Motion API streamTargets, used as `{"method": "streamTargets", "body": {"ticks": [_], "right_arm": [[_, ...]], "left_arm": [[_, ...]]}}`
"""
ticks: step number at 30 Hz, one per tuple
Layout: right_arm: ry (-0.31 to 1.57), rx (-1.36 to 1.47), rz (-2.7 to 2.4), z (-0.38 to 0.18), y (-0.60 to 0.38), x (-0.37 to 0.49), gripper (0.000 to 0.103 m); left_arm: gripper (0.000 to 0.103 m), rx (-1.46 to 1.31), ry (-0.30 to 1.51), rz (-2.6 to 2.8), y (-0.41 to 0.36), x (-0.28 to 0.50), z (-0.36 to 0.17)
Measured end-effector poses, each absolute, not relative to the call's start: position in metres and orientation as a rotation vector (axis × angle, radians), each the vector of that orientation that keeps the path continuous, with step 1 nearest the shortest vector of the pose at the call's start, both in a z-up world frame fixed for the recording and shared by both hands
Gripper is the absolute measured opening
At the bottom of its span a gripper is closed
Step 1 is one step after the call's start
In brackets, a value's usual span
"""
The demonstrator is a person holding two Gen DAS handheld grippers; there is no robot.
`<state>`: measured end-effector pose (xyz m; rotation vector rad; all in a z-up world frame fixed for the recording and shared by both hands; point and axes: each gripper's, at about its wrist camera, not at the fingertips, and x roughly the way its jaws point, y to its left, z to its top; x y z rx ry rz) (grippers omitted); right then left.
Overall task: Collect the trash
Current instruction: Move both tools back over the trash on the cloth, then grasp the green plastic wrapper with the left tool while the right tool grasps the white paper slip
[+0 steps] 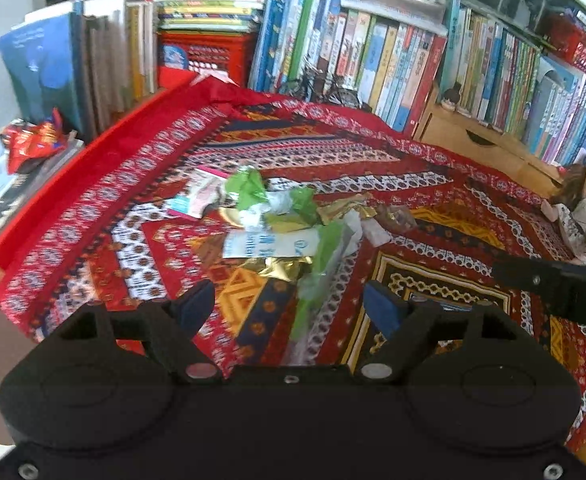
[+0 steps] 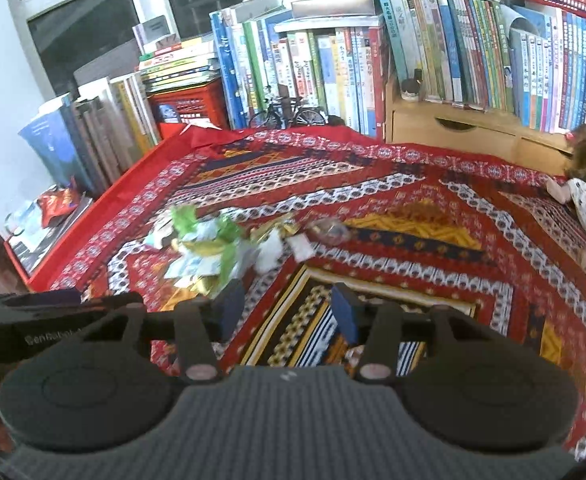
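So far I am collecting nothing: my left gripper [image 1: 289, 306] and right gripper [image 2: 287, 310] are hanging apart and empty, while the wrapper pile [image 1: 277, 216] is lying untouched on the patterned cloth [image 1: 433, 200].

Red geometric-patterned cloth [image 1: 141, 216] (white and yellow bands); green, gold and white wrappers [image 1: 277, 216].

A: What lies ahead of the left gripper [image 1: 291, 306]?
B: A heap of crumpled wrappers [image 1: 277, 216], green, gold and white, on the red patterned cloth [image 1: 433, 184]. The jaws stand apart with nothing between them.
A: And around it?
B: Rows of upright books [image 1: 393, 56] behind, a red crate [image 1: 207, 56] at the back left, a doll [image 1: 581, 208] at the right edge, and a red snack bag [image 1: 33, 144] off the cloth to the left.
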<state>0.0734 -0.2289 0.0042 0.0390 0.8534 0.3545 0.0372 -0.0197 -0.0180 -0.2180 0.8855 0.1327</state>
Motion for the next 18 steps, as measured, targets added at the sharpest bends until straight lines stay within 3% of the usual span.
{"method": "streamTargets", "body": {"ticks": [7,12,18], "right_arm": [[0.91,0.016,0.372,-0.031,-0.226,0.13,0.059],[0.952,-0.021,0.408,-0.059,-0.215,0.162,0.058],[1.006,-0.056,0.436,-0.089,-0.2,0.192,0.054]], "left_arm": [[0.068,-0.193,0.961,0.127,-0.041,0.082,-0.068],[0.054,-0.194,1.02,0.132,-0.043,0.106,-0.095],[0.047,-0.187,1.047,0.148,-0.042,0.128,-0.116]]}}
